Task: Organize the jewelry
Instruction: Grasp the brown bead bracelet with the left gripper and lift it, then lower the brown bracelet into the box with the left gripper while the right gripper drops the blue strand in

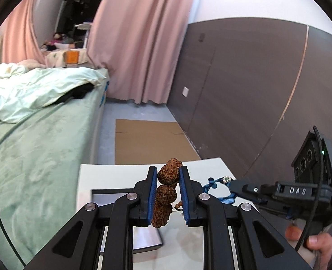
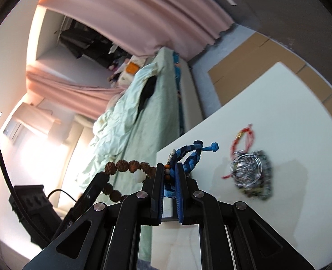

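Note:
My left gripper is shut on a brown bead bracelet of large rough seeds and holds it above the white table. The same bracelet shows in the right wrist view with a white bead on it. My right gripper is shut on a blue braided bracelet, held above the table. In the left wrist view that gripper comes in from the right with the blue bracelet. A pile of silver bangles and a red string bracelet lies on the table.
A grey tray lies on the table under my left gripper. A bed with green sheets stands to the left. Flat cardboard lies on the floor beyond the table. A dark wall panel is at the right.

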### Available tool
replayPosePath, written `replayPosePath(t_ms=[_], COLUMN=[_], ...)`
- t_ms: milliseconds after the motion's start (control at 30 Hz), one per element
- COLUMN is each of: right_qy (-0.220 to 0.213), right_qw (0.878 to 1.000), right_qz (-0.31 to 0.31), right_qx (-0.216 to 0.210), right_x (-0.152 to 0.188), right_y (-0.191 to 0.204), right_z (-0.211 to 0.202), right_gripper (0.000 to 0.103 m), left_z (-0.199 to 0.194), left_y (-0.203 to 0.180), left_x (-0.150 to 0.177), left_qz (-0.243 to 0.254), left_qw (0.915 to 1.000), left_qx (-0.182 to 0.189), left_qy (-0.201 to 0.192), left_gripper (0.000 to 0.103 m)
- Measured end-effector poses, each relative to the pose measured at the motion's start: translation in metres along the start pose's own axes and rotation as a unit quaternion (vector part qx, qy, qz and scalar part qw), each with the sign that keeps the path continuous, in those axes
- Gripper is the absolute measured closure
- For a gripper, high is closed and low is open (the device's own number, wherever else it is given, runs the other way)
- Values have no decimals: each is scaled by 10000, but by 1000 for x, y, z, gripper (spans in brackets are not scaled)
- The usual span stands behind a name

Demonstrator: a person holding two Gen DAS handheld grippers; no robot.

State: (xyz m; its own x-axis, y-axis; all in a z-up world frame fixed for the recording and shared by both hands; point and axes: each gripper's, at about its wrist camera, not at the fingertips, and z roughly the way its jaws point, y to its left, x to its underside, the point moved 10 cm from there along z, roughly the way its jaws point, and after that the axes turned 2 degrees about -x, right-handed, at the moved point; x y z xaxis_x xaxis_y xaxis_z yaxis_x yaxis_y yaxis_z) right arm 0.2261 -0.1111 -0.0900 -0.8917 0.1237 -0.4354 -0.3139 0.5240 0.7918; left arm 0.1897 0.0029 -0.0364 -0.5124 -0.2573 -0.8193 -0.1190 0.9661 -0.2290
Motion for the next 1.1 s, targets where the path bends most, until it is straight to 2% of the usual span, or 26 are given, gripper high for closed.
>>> replayPosePath(t_ms=[300, 400, 467, 500, 533, 567, 600, 667, 1033, 1100], right_qy=[339, 506, 625, 718, 906, 947, 903, 783, 291, 265], right_qw=[9986, 9967, 9953, 9944, 9932, 9933, 9943, 9959, 9990, 9990], right_qz=[-328, -409, -643, -708, -712, -647, -566, -423, -116, -57], right_qx=[-242, -486, -375, -310, -187, -98, -11, 179, 316, 342], right_x=[27, 37, 43, 45, 50, 50, 49, 44, 21, 19], right_y=[29, 43, 51, 51, 48, 42, 36, 23, 2, -2], right_z=[46, 63, 76, 82, 92, 94, 93, 87, 41, 38], right_gripper=[92, 92, 91, 84, 65, 56, 51, 51, 51, 51], left_z=[-17, -21, -20, -19, -18, -17, -19, -18, -3, 3], left_y=[47, 58, 66, 70, 73, 76, 78, 79, 57, 56], left_x=[-4, -5, -4, -4, -3, -2, -2, -2, 10, 11], left_qz=[-325, -397, -448, -477, -503, -531, -537, -528, -444, -388], left_qw=[9992, 9987, 9984, 9982, 9981, 9979, 9978, 9979, 9989, 9989], left_qx=[-225, -283, -342, -355, -366, -382, -381, -375, -66, -223], left_qy=[-97, -117, -89, -68, -47, -27, -23, -22, 133, 117], left_gripper=[83, 83, 83, 83, 83, 83, 83, 83, 83, 82])
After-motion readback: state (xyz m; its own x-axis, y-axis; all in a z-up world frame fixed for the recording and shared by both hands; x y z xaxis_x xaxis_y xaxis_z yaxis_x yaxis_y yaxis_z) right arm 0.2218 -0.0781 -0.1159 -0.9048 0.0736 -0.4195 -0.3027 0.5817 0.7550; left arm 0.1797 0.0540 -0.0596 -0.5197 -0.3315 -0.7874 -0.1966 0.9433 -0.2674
